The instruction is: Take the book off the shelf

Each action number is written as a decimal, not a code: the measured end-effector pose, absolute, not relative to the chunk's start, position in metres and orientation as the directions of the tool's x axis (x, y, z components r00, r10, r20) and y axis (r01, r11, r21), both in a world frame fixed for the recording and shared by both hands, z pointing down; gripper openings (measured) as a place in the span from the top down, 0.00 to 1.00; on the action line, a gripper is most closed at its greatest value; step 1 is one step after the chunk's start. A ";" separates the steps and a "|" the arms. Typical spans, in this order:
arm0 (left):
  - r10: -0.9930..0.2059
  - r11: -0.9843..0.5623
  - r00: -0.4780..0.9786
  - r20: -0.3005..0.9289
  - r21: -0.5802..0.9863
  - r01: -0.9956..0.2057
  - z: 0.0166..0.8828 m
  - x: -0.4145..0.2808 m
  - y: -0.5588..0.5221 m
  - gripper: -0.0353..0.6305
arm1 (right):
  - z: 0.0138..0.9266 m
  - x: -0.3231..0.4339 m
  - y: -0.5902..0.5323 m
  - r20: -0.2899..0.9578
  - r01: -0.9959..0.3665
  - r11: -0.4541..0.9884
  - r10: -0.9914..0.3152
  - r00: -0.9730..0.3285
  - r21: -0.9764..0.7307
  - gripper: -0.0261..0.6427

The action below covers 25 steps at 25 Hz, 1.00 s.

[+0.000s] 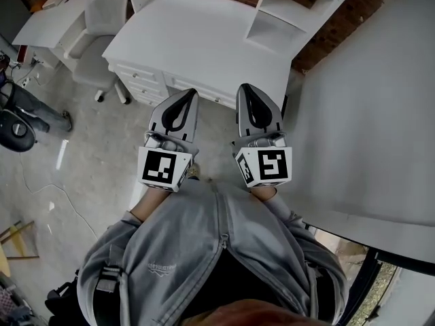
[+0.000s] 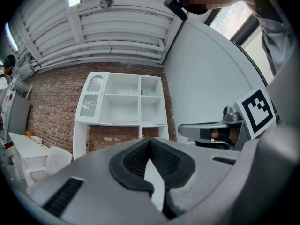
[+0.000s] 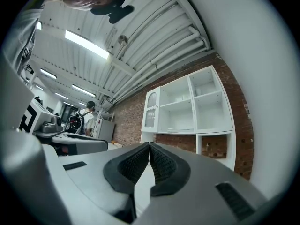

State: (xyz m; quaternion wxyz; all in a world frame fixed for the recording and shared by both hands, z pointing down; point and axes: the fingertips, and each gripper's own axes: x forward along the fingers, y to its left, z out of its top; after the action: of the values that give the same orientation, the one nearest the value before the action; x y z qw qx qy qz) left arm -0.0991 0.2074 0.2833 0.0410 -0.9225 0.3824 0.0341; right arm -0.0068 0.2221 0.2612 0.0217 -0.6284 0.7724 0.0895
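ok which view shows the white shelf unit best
The left gripper view: it faces the shelf unit nearly head-on, with its compartments clear. The right gripper view shows it whole but at an angle. The head view catches only part of it from above, at the top edge.

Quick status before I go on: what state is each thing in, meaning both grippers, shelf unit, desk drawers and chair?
left gripper: shut, nothing between its jaws.
right gripper: shut, nothing held.
shelf unit: upright, compartments open-fronted.
glass door: shut.
flat white item: lying flat on a shelf; possibly the book, too small to tell.
desk drawers: shut.
chair: unoccupied.
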 end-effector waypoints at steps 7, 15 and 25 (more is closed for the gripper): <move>-0.680 -0.725 0.727 -0.097 -0.062 -0.686 0.281 -0.100 0.164 0.94 | 0.260 -0.006 0.182 -0.157 -0.982 0.159 -0.972 -0.174 0.104 0.92; -0.667 -0.734 0.737 -0.112 -0.073 -0.675 0.282 -0.105 0.126 0.94 | 0.260 -0.010 0.145 -0.178 -0.985 0.137 -0.972 -0.154 0.104 0.92; -0.663 -0.744 0.744 -0.087 -0.040 -0.667 0.293 -0.110 0.111 0.94 | 0.264 -0.012 0.132 -0.159 -0.988 0.117 -0.978 -0.132 0.097 0.92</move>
State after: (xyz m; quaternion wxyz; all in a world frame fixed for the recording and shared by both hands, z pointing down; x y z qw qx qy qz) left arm -0.1097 0.1110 0.2929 0.0344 -0.9331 0.3563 0.0337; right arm -0.0122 0.1325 0.2639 0.0276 -0.6583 0.7469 0.0893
